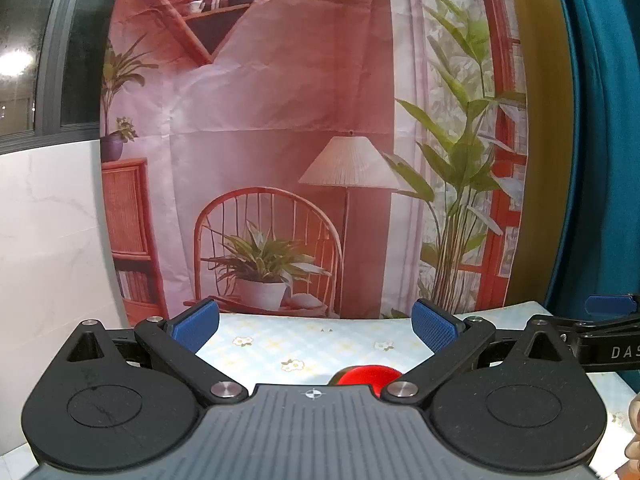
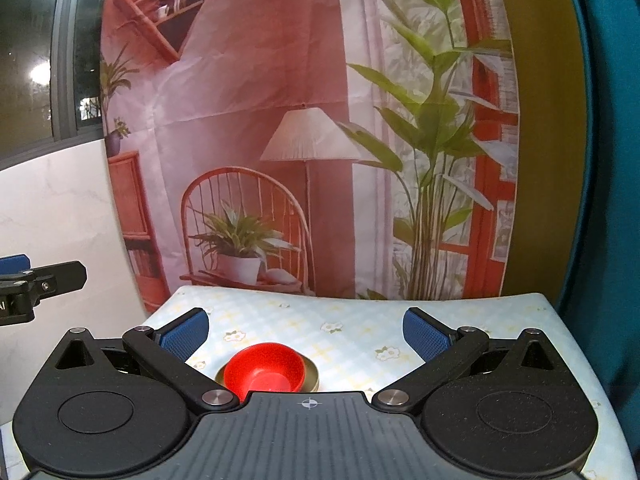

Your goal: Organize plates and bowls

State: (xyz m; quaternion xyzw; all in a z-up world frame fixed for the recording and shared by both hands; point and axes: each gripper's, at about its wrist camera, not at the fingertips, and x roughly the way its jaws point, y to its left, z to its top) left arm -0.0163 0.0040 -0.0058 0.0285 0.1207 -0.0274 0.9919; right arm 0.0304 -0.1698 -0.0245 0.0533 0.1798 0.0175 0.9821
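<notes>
Bowl-wise: my left claw (image 1: 315, 322) is spread wide and empty, red bowl (image 2: 264, 368) low and right of its center. My right claw (image 2: 306, 330) is also spread, empty; bowl sits in an olive dish (image 2: 313, 376) on the table (image 2: 360, 320), just below-left of center, so right looks nearer.

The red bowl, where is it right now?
In the right wrist view the red bowl sits inside an olive-green dish on the flowered tablecloth, low and left of centre, between the open right gripper fingers.

Black linkages, blue-padded jaws (silver screws)
</notes>
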